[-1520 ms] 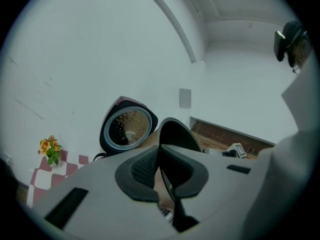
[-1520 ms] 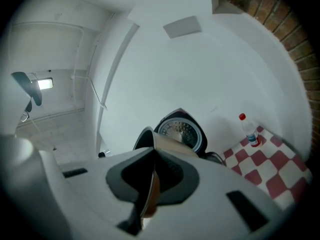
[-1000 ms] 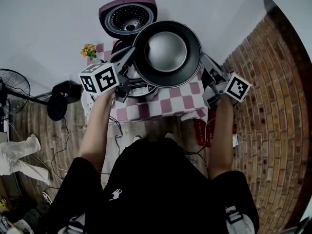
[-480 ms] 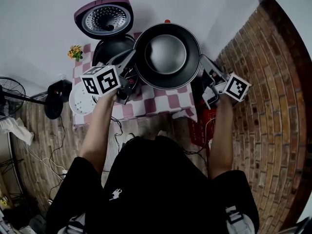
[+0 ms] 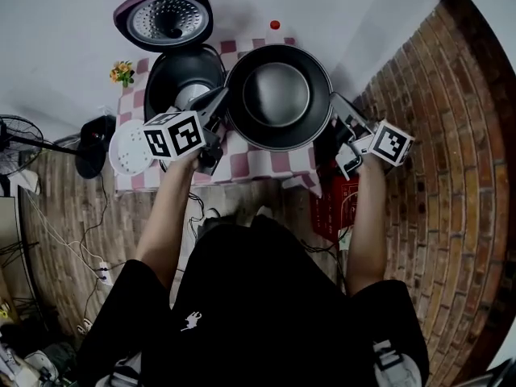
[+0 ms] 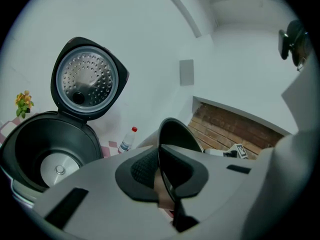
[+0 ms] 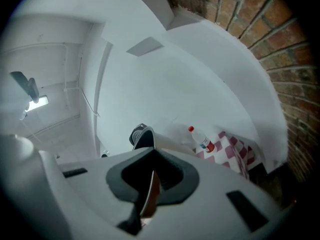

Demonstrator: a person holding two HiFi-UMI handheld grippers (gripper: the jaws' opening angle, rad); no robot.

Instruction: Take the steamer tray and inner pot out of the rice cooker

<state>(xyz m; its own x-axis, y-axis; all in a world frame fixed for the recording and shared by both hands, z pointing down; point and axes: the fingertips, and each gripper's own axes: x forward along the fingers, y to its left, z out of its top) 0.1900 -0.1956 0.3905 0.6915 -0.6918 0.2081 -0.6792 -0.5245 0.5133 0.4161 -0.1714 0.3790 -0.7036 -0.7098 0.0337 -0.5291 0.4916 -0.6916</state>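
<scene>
The dark inner pot (image 5: pixel 278 95) hangs over the right part of the checkered table (image 5: pixel 266 161), out of the rice cooker (image 5: pixel 184 75). My left gripper (image 5: pixel 224 103) is shut on its left rim and my right gripper (image 5: pixel 333 101) on its right rim. In the left gripper view the thin rim (image 6: pixel 162 159) runs pinched between the pads; in the right gripper view the rim (image 7: pixel 148 181) is pinched the same way. The cooker stands open with its lid (image 5: pixel 165 18) up and its cavity (image 6: pixel 45 154) empty. The white steamer tray (image 5: pixel 131 147) lies on the table's left edge.
A small bottle with a red cap (image 5: pixel 276 27) stands at the table's back, near the wall. A little flower pot (image 5: pixel 122 72) sits at the back left. On the floor are a fan (image 5: pixel 20 143) to the left, cables, and a red box (image 5: pixel 334 208) to the right.
Both grippers have carried the pot rightward and down, away from above the cooker. The cooker's open cavity and the steamer tray now show to the pot's left.
</scene>
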